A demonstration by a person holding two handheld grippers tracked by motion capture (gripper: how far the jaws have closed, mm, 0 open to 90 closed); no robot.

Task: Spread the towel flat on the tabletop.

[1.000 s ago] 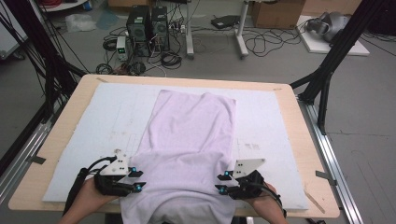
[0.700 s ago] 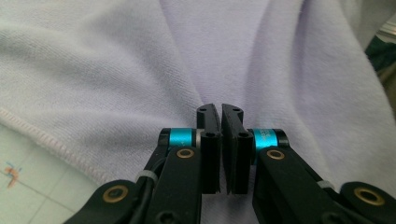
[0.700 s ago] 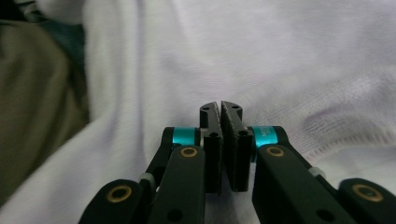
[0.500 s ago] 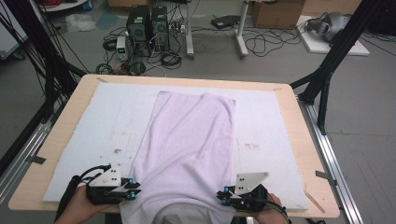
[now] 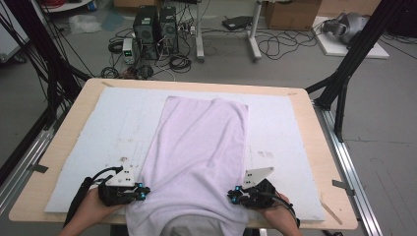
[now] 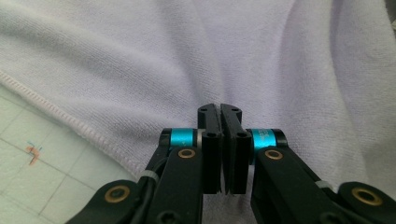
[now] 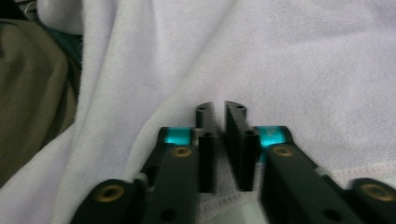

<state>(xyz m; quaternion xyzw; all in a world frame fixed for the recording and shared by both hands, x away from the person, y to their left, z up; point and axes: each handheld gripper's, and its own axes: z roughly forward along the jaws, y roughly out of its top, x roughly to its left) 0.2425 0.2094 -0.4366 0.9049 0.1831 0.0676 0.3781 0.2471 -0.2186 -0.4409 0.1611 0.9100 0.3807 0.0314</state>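
Both just clamping down, left claw [image 5: 142,191] and right claw [image 5: 232,196] pinching towel [image 5: 201,142] near desk [image 5: 314,147] edge; thin bite, likely slipping free on lifting.

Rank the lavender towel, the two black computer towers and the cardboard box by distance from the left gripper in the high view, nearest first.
From the left gripper:
1. Lavender towel: right beside it, its near left edge at the jaws.
2. Two black computer towers: on the floor beyond the table's far edge.
3. Cardboard box: far right, on the floor.
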